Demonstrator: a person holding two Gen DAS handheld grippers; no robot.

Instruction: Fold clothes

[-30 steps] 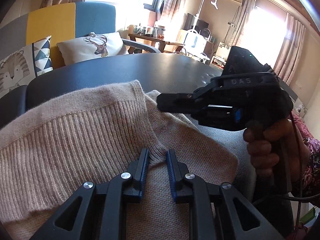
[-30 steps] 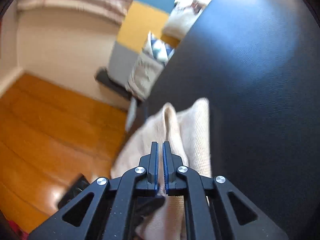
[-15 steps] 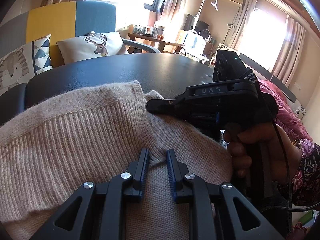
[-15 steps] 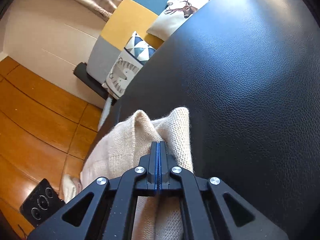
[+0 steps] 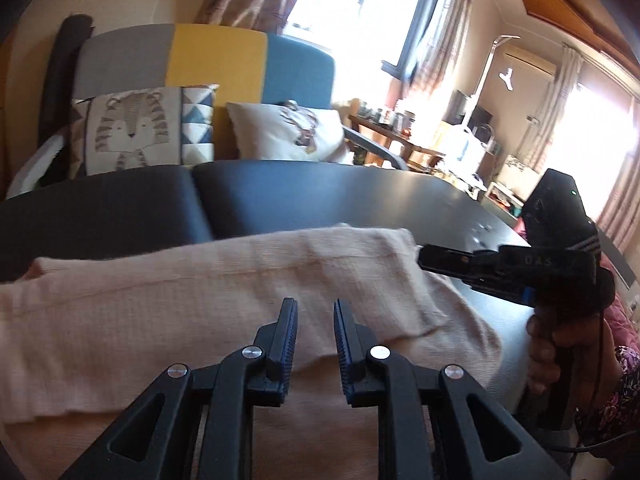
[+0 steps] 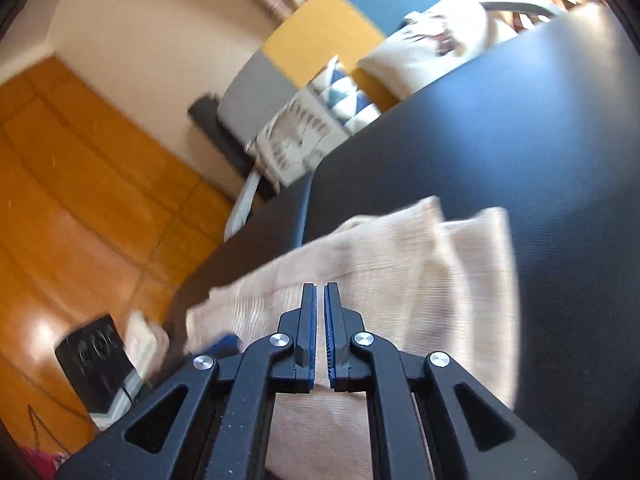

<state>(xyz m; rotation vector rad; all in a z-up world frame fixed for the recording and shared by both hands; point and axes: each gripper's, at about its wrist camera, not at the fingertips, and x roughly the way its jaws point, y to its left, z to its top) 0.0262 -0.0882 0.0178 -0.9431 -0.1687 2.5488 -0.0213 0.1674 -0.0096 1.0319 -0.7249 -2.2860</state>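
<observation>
The beige sweater [image 5: 224,300] is seen folded on the black counter [image 5: 320,196], with the left gripper [image 5: 315,320] spread and the right gripper [image 6: 320,304] parted narrowly, nothing pinched.

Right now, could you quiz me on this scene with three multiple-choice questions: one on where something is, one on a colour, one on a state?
1. The sweater lies on:
A. the black table
B. the wooden floor
C. the couch

2. The sweater is:
A. blue
B. beige
C. green

3. The left gripper is:
A. clamped on cloth
B. open and empty
C. out of view

Answers:
1 A, black surface shows around the knit.
2 B, pale beige in both views.
3 B, a clear gap between its fingers, nothing in it.
</observation>
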